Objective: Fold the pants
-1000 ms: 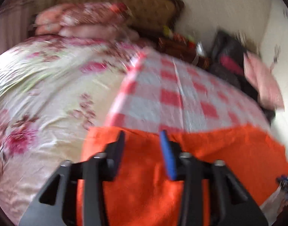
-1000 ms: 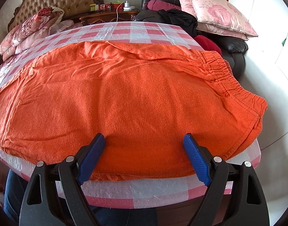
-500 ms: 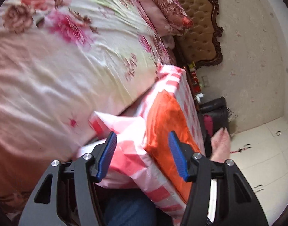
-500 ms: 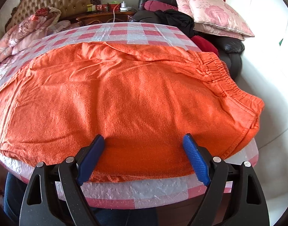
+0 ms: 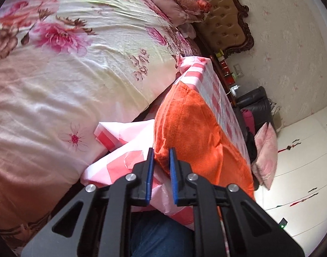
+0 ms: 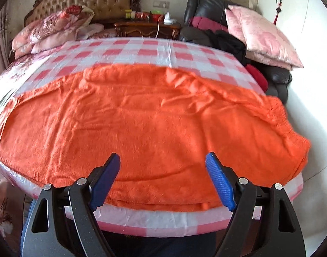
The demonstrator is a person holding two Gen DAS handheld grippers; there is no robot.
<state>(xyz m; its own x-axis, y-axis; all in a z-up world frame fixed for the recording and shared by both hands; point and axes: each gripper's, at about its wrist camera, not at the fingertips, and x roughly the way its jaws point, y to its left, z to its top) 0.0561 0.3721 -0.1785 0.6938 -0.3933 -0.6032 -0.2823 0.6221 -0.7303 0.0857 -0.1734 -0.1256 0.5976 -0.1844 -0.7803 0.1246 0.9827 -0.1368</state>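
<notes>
Pink-checked plastic tablecloth carries fuzzy orange fleece pants. Left gripper, jaws just narrowed, pinches the pants' corner at the table's edge. Right gripper gapes wide above the near hem, grasping nothing.

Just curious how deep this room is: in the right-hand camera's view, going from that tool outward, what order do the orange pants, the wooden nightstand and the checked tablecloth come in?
1. Orange pants, directly under the tool.
2. Checked tablecloth, its bare part beyond the pants.
3. Wooden nightstand, against the back wall.

One pair of orange pants, one checked tablecloth, two grippers, one pink cushion.
</notes>
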